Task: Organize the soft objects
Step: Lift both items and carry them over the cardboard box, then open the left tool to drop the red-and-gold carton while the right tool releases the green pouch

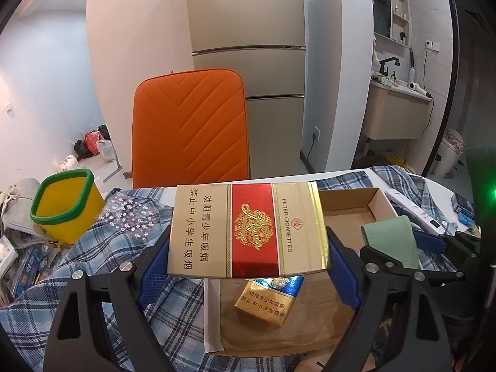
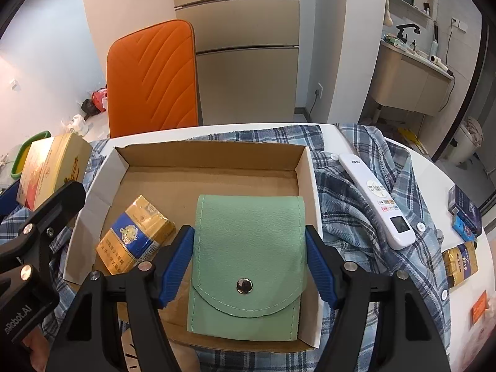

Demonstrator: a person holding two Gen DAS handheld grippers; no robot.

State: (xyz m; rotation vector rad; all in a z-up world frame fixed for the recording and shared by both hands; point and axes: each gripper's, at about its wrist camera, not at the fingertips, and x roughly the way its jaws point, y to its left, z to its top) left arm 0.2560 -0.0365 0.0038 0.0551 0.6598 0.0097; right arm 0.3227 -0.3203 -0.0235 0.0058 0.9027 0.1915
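Note:
My left gripper [image 1: 248, 241] is shut on a gold and red cigarette pack [image 1: 248, 229] and holds it above the left part of an open cardboard box [image 1: 350, 207]; the pack also shows in the right wrist view [image 2: 49, 167]. My right gripper [image 2: 249, 257] is shut on a green snap pouch [image 2: 248, 260] and holds it over the box [image 2: 210, 155]; the pouch also shows in the left wrist view [image 1: 392, 238]. A gold and blue cigarette pack [image 2: 133, 232] lies inside the box, also seen in the left wrist view [image 1: 269, 300].
A blue plaid shirt [image 2: 372, 217] lies under the box. A white remote [image 2: 376, 200] rests on it to the right, with several small packs [image 2: 462, 210] beyond. A yellow cup with a green rim [image 1: 65, 204] stands at the left. An orange chair [image 1: 189, 130] is behind the table.

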